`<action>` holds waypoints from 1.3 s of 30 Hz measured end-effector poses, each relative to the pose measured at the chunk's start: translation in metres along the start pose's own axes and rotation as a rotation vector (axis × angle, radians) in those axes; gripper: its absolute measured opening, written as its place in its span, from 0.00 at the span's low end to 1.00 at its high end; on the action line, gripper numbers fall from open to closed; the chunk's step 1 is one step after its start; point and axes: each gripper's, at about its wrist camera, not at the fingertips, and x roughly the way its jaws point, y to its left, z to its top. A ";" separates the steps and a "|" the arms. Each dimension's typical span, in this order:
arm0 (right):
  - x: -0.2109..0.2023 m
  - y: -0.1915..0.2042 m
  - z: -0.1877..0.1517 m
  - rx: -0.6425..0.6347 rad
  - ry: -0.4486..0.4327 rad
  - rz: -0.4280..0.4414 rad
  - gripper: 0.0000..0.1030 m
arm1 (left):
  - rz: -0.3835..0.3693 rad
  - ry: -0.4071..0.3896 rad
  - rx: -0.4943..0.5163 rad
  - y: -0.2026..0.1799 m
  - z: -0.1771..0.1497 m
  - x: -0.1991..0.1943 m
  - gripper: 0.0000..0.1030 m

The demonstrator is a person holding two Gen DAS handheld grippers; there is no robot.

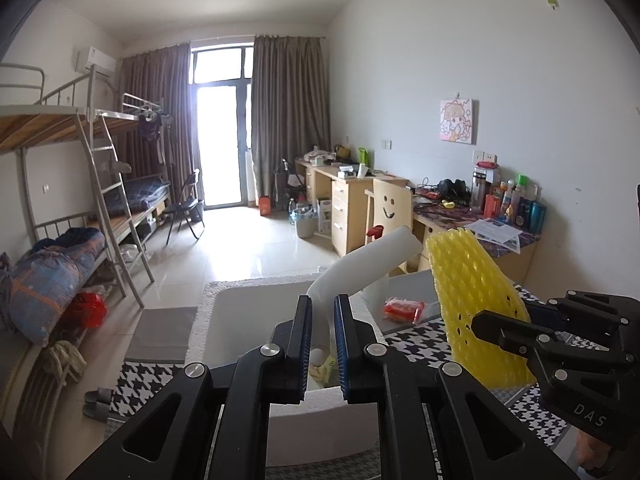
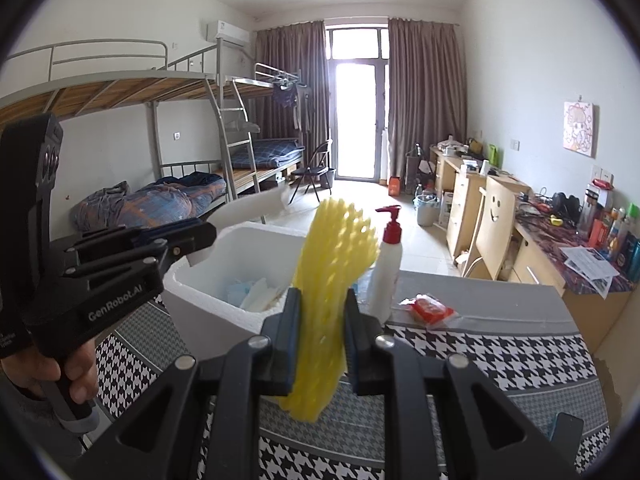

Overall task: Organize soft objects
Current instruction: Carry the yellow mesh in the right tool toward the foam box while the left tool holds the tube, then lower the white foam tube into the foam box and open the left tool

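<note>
My left gripper (image 1: pixel 322 312) is shut on a bent white foam tube (image 1: pixel 384 256) that sticks up and to the right, above a white styrofoam box (image 1: pixel 240 312). The right wrist view shows the same left gripper (image 2: pixel 196 240) at the box's (image 2: pixel 256 240) left rim, with a hand on its handle. My right gripper (image 2: pixel 320 308) is shut on a yellow foam net (image 2: pixel 336 256), held upright just right of the box. In the left wrist view the yellow net (image 1: pixel 468 280) and the right gripper (image 1: pixel 492 328) are at the right. Blue and white soft pieces (image 2: pixel 252 296) lie inside the box.
The box stands on a table with a houndstooth cloth (image 2: pixel 480 356). A white pump bottle with a red top (image 2: pixel 387 268) and a red packet (image 2: pixel 432 310) sit right of the box. A dark phone (image 2: pixel 566 428) lies at the near right. Desks, a chair and bunk beds stand behind.
</note>
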 end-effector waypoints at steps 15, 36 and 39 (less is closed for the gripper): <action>0.024 0.013 0.021 -0.025 0.019 0.051 0.23 | 0.063 0.039 -0.029 0.012 0.006 0.022 0.12; 0.051 0.016 0.027 -0.031 0.074 0.018 0.22 | 0.128 0.123 -0.088 0.035 -0.002 0.061 0.83; 0.049 0.015 0.027 -0.033 0.071 0.017 0.23 | 0.143 0.094 -0.094 0.037 -0.001 0.051 0.85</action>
